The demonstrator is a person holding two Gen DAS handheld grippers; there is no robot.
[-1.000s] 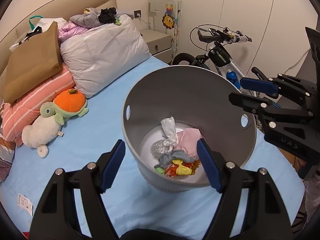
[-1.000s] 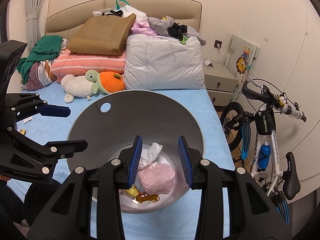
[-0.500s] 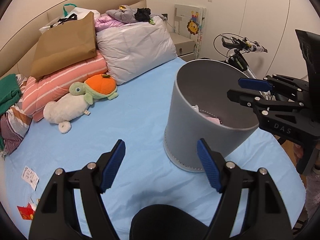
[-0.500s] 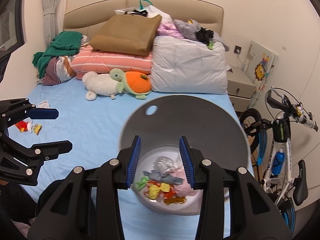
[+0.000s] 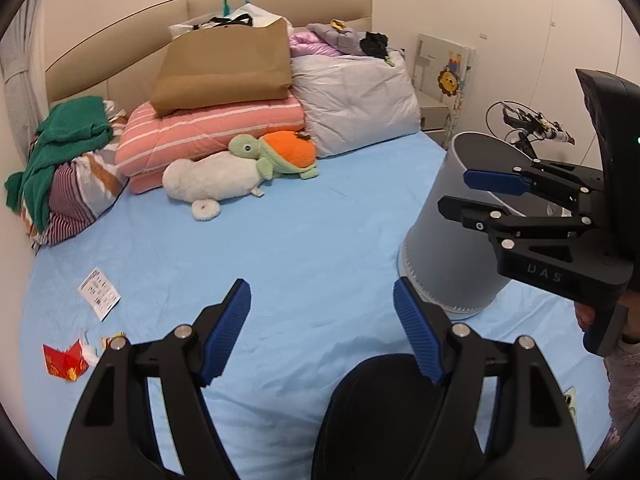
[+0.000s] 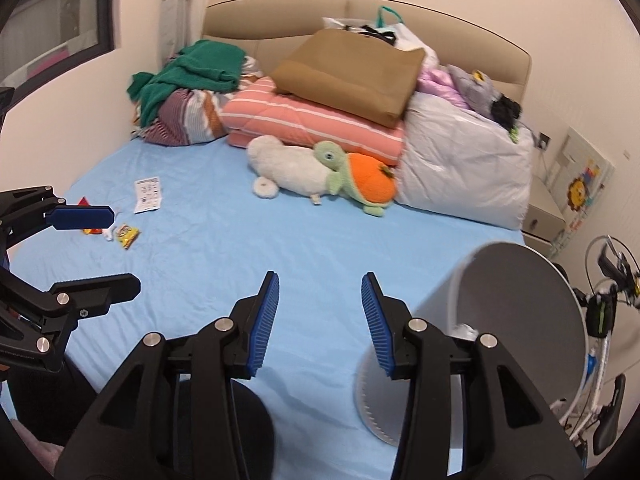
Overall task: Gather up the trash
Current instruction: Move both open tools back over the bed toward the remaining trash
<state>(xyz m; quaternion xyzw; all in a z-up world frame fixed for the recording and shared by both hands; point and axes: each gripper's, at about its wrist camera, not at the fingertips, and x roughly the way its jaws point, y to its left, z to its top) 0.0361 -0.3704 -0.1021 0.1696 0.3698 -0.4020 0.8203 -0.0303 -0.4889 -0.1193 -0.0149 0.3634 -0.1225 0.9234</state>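
A grey trash bin point(image 5: 452, 240) stands on the blue bed sheet point(image 5: 304, 232) at the right; it also shows in the right wrist view point(image 6: 520, 320). Loose trash lies at the left: a white paper slip point(image 5: 99, 293), a red packet point(image 5: 64, 362) and a yellow wrapper point(image 6: 127, 235); the slip also shows in the right wrist view point(image 6: 148, 194). My left gripper point(image 5: 322, 332) is open and empty above the sheet, right of the trash. My right gripper point(image 6: 320, 320) is open and empty, just left of the bin.
A plush turtle point(image 5: 280, 156) and white plush point(image 5: 212, 180) lie mid-bed. Pillows, a striped quilt point(image 5: 208, 132), a brown bag point(image 5: 224, 68) and green clothes point(image 5: 64, 140) are piled at the headboard. A bicycle point(image 6: 608, 320) stands right of the bed.
Both grippers have swung left, away from the bin, toward the trash at the bed's left side. The right gripper has opened wider. The bin has stayed in place.
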